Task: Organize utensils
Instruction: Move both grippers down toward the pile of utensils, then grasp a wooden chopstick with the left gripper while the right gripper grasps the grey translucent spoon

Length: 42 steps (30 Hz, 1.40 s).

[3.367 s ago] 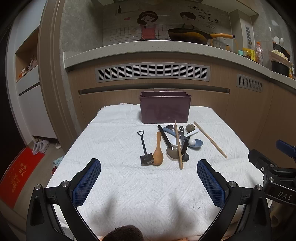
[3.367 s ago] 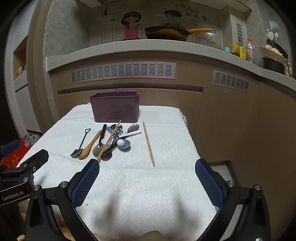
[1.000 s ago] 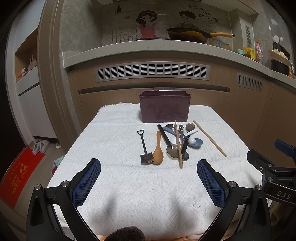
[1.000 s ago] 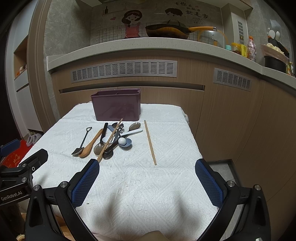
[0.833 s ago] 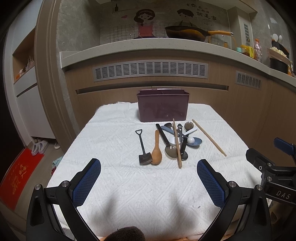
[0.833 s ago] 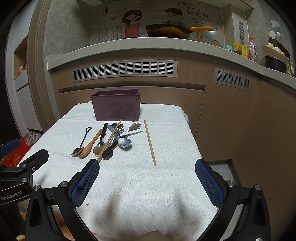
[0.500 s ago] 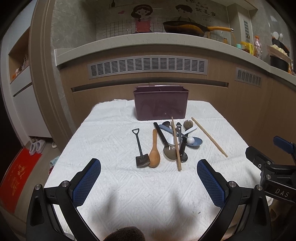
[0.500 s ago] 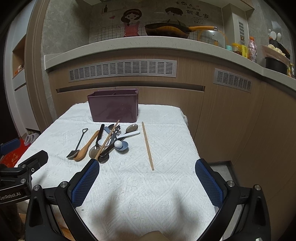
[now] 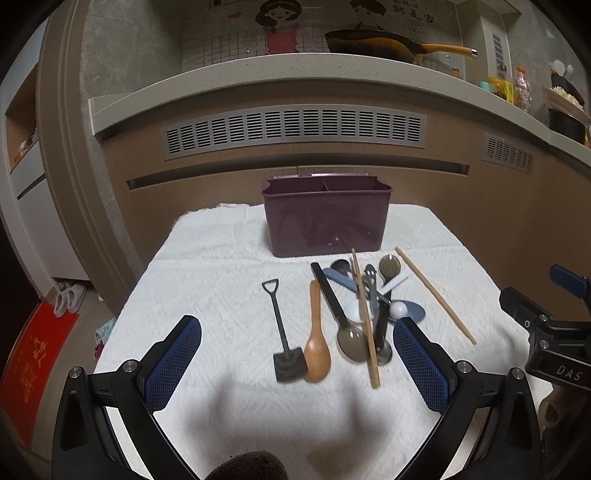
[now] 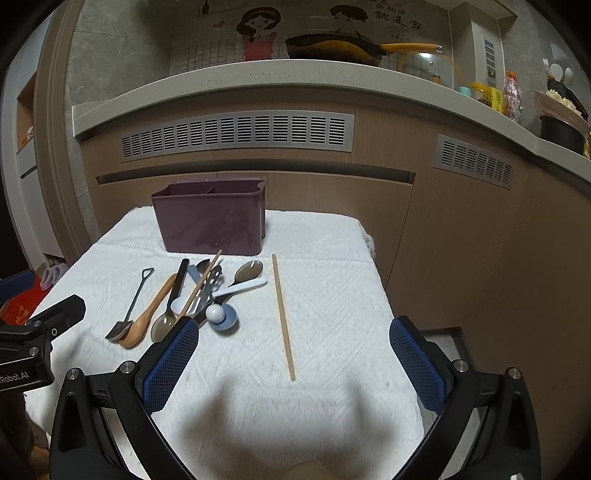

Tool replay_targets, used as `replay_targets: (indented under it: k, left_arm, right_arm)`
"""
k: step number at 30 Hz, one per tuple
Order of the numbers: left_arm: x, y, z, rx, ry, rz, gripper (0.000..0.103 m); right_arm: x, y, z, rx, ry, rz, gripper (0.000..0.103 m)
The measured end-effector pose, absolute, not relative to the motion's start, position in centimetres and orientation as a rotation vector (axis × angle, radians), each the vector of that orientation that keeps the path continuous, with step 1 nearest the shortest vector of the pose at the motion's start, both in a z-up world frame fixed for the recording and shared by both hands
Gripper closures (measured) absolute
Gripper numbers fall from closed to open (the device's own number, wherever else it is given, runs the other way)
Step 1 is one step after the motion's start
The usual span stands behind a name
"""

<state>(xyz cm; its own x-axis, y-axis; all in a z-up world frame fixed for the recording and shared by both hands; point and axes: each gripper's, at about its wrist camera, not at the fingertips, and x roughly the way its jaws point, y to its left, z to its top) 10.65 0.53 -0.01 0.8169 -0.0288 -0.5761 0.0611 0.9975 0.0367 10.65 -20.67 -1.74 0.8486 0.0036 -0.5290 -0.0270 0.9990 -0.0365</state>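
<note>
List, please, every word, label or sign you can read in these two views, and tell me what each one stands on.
"DAS": white letters on the right gripper body, at the right edge of the left wrist view.
"Robot.AI": white letters on the left gripper body, at the left edge of the right wrist view; its start is cut off.
Chinese characters on the wall sticker above the counter: too small to read.
Gold characters on the red floor mat: blurred.
</note>
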Motion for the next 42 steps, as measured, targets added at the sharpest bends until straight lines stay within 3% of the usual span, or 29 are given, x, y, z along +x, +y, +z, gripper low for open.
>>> replay_targets:
  k: [16,19,24,25,26,28,32,34,42]
  left_arm:
    - [19.4,0.9,-3.2,0.071,0.762,-0.209,0.000]
    - [20.3,-0.7,-4.0,0.085,0.815,-0.315,0.000]
    - [22.2,-3.1,-4.5,0.101,0.850,-0.339,0.000]
    - [22.7,-3.7,-4.4,0.092,0.853,-0.351,0.002]
    - [22.9,-4.0,-4.3,0.082,0.854,-0.358,0.003]
    - [23.4,-4.9,-4.1,0.055,0.849,-0.375,0.020]
    - [24.6,-6.7,-4.7,0.044,0.878,-0.418,0.042]
    - [25.8,-7.3,-5.6,0.039,0.925,-0.416,0.065]
    - [28.5,-8.0,-7.3,0.050,0.966,-0.324,0.067]
  right_arm:
    - [21.1,-21.2,-2.9,-0.059,0.680,0.080,0.001]
    - [22.4,-21.3,-3.1,-0.083,0.672,0.070,0.015]
    - [24.0,-22.0,-3.8,-0.118,0.705,0.070,0.049]
    - [24.1,-22.3,-4.1,-0.117,0.715,0.075,0.051]
    - [24.2,-22.5,-4.3,-0.117,0.721,0.075,0.051]
    - [24.1,-23.1,-4.8,-0.108,0.725,0.066,0.051]
    - [23.9,-24.3,-5.9,-0.070,0.745,0.067,0.051]
    - [23.8,-24.7,-6.4,-0.063,0.745,0.070,0.051]
    - [23.1,-25.5,-6.6,-0.034,0.713,0.097,0.051]
